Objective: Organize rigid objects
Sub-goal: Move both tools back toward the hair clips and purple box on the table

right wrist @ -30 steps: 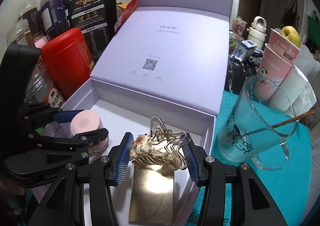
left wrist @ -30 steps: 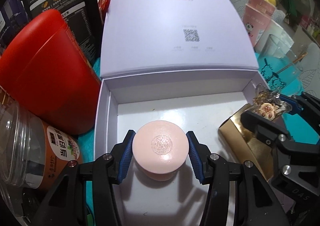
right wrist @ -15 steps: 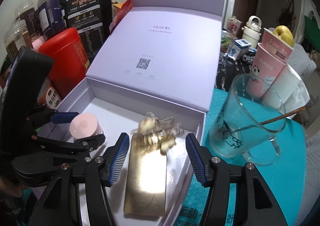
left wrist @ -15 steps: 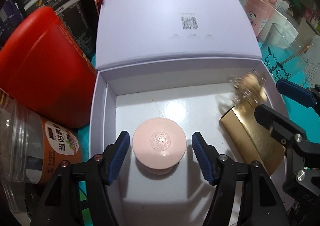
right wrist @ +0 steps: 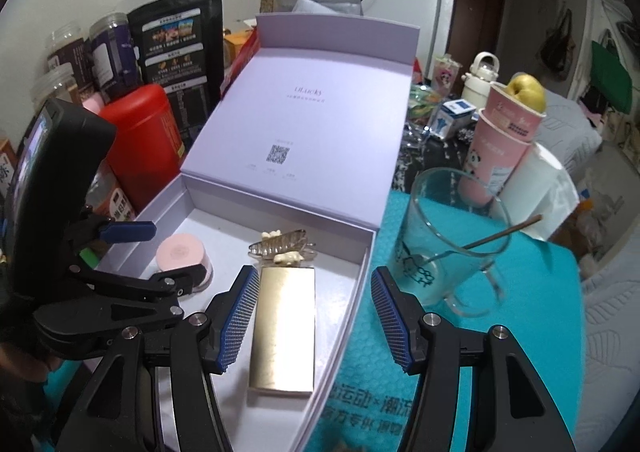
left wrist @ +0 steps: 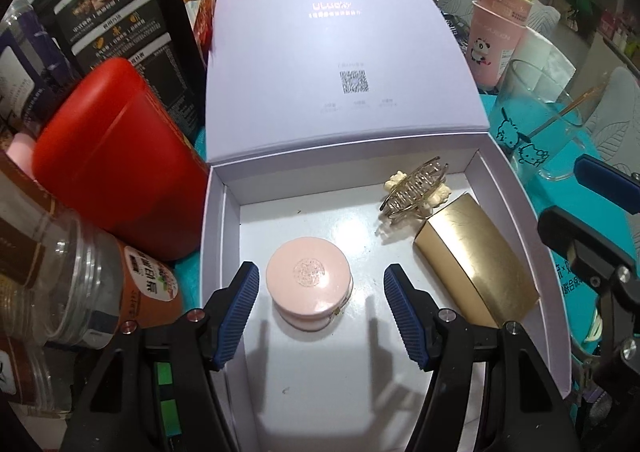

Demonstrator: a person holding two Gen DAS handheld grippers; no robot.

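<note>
An open lilac gift box (left wrist: 216, 236) (right wrist: 360, 272) holds three things. A round pink compact (left wrist: 309, 287) (right wrist: 183, 255) sits on the box floor. A gold hair claw clip (left wrist: 416, 190) (right wrist: 282, 246) lies near the far wall. A gold rectangular case (left wrist: 476, 260) (right wrist: 286, 316) lies along the right side. My left gripper (left wrist: 320, 312) is open, its pads apart on either side of the compact without touching it. My right gripper (right wrist: 312, 316) is open and empty, above the gold case and the box's right wall.
The box lid (left wrist: 340, 64) stands tilted open at the back. A red canister (left wrist: 108, 156) and a plastic jar (left wrist: 80, 292) crowd the left side. A glass mug with a stirrer (right wrist: 452, 240) and pink cups (right wrist: 504, 140) stand right on a teal mat (right wrist: 500, 332).
My left gripper opened off the pink compact and pulled back. My right gripper opened, the hair claw clip dropped into the box by the far wall, and the gripper withdrew.
</note>
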